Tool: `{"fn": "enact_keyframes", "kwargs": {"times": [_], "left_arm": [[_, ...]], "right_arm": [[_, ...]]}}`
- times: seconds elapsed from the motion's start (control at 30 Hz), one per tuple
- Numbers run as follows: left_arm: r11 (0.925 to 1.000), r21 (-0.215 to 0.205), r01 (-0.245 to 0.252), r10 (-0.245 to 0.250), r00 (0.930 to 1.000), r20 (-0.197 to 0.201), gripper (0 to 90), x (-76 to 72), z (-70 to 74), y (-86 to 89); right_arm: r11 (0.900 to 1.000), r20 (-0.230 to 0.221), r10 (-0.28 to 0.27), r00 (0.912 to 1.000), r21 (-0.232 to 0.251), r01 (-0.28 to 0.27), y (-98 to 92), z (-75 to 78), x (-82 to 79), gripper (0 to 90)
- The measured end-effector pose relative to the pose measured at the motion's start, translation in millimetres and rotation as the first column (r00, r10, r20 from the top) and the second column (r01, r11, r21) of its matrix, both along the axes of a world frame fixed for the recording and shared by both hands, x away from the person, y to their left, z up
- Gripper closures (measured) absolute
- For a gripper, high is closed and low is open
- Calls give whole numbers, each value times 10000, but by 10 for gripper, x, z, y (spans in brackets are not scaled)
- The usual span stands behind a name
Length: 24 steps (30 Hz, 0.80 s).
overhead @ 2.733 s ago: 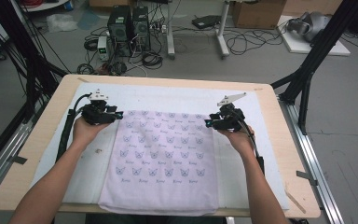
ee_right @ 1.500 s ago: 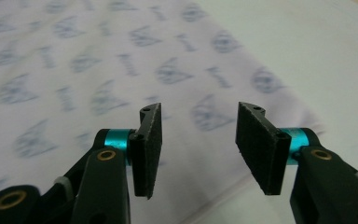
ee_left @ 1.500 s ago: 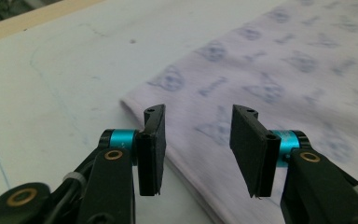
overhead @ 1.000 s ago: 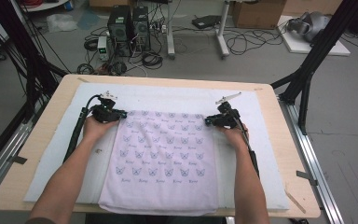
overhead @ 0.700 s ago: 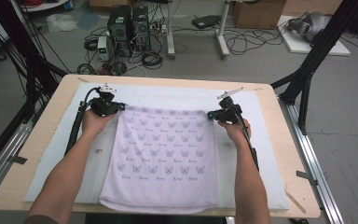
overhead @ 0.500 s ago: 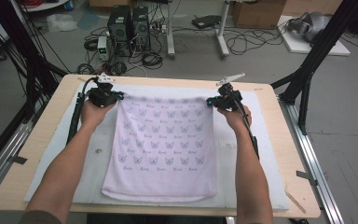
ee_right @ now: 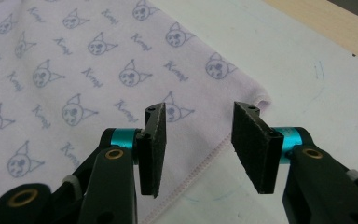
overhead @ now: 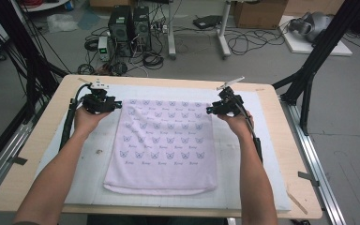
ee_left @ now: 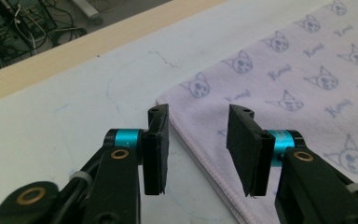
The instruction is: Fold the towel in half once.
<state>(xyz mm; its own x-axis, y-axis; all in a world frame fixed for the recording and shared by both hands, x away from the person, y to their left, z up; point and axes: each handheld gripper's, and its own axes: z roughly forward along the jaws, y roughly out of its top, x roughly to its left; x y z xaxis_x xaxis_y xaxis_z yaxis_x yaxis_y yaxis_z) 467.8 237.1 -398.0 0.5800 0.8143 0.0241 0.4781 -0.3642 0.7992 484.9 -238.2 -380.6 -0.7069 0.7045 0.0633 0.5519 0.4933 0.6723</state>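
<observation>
Releasing: both grippers have just let go of the towel [overhead: 161,147]; the jaws of each have just been opening and nothing sits between the pads now.
Left gripper [ee_left: 198,140]: jaws parted, hovering just above the towel's far left corner; hem visible below the gap, not pinched.
Right gripper [ee_right: 200,140]: jaws parted over the far right corner; cloth lies flat beneath, untouched.
Towel: pale lilac with a cat-face print, lying on the white mat [overhead: 262,154] in the middle of the surface [overhead: 37,154]; near edge is a rounded fold, far edge is squared between the two grippers.
Change from earlier frames: the towel's far edge has been drawn away from the person, from mid-mat up toward the far side; the cloth now looks narrower and longer, and smoother.
Hands: left gripper [overhead: 115,104] and right gripper [overhead: 210,110] sit at the two far corners, slightly lifted off.
Reading: the pull-and-straighten step looks finished; the folded towel is set down flat. Likely next is another fold or a smoothing pass.
Risk: corners may curl once freed.
</observation>
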Motion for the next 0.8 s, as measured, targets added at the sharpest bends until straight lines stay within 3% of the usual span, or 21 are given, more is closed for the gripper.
{"fn": "enact_keyframes", "kwargs": {"times": [0.17,0.4,0.43,0.47,0.53,0.67,0.8], "left_arm": [[9991,-79,427,-429,9988,-236,565,-43,-27,-75],[9933,-142,1145,-1145,9934,14,547,-187,70,-194],[9920,-220,1246,-1242,9921,188,550,-242,91,-188],[9904,-377,1331,-1321,9908,284,550,-300,102,-172],[9888,-445,1421,-1406,9894,368,550,-406,103,-138],[9834,-501,1741,-1712,9835,582,545,-708,79,-46],[9708,-439,2357,-2323,9700,715,541,-1090,-15,-6]], "right_arm": [[9993,397,234,9989,277,-245,76,76,-43,529],[9968,-68,579,9983,564,-574,119,5,-104,498],[9953,128,739,9972,615,-746,126,2,-183,517],[9944,607,917,9939,473,-946,119,1,-268,525],[9890,567,974,9936,1066,-1030,63,-19,-401,523],[9832,839,1329,9876,1148,-1420,-2,-47,-707,526],[9718,1110,1839,9767,1289,-1976,-15,-77,-1066,532]]}}
